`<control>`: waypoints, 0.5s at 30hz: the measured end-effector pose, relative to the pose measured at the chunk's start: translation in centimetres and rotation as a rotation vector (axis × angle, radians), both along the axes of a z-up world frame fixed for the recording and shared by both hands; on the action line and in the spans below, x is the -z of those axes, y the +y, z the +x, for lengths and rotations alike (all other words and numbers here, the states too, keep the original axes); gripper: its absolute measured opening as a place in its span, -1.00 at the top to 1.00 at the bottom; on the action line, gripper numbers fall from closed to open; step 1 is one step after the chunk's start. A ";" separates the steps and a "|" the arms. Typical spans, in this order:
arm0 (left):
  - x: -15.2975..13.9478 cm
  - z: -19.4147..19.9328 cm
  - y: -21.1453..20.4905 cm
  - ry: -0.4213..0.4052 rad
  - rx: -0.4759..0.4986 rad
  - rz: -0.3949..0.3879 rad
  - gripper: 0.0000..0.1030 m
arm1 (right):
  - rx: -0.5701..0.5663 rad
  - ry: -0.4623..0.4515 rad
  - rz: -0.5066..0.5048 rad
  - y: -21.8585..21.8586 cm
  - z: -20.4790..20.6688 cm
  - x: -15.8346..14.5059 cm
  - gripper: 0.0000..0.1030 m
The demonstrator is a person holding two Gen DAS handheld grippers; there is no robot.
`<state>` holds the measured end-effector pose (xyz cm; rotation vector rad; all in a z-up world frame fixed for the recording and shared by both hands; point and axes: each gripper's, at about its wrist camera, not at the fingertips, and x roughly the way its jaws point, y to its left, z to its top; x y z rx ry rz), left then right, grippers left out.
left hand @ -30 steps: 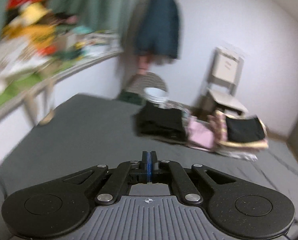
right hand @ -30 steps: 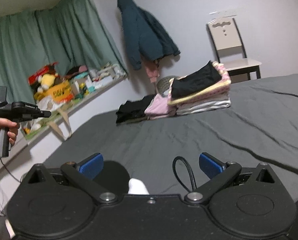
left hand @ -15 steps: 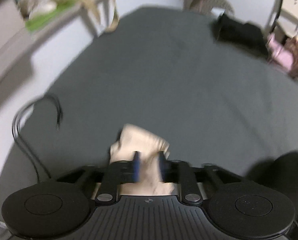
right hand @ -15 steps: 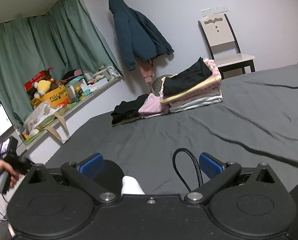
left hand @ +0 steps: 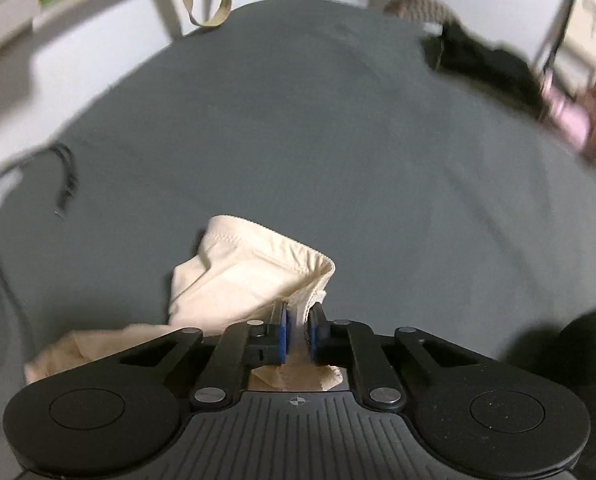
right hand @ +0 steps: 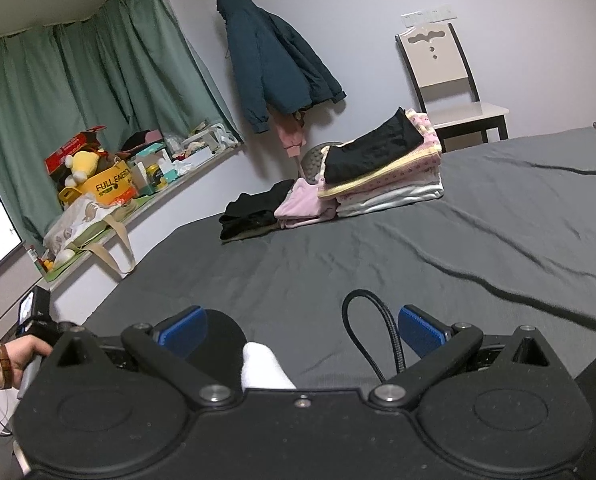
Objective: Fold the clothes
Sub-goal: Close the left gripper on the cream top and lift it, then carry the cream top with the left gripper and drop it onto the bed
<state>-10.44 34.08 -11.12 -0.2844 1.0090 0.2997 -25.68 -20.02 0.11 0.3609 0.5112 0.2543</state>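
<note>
A crumpled cream garment (left hand: 250, 272) lies on the dark grey bed (left hand: 298, 120) right in front of my left gripper (left hand: 298, 320). The blue pads (left hand: 282, 322) are shut on its elastic edge, and more of the cloth is hidden under the gripper body. My right gripper (right hand: 301, 326) hovers open over the bed (right hand: 417, 248) with nothing between its fingers. A stack of folded clothes (right hand: 385, 172) sits at the far side, with a pink garment (right hand: 301, 206) and a black garment (right hand: 254, 208) beside it.
A black cable loop (right hand: 377, 328) and a white sock (right hand: 264, 368) lie just ahead of the right gripper. A person's hand (right hand: 22, 356) holds the left gripper at lower left. A cluttered ledge (right hand: 118, 184), hanging jacket (right hand: 274, 68) and chair (right hand: 445, 80) line the walls.
The left gripper swung down from facing the room to the bed, opened around the cream garment, then narrowed onto its edge. The right gripper only shifted slightly and stayed open.
</note>
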 end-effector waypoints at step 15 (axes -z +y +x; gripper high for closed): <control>-22.2 4.5 -23.8 -0.773 0.743 -0.417 0.83 | 0.095 0.010 0.018 -2.2 -0.8 0.1 -1.00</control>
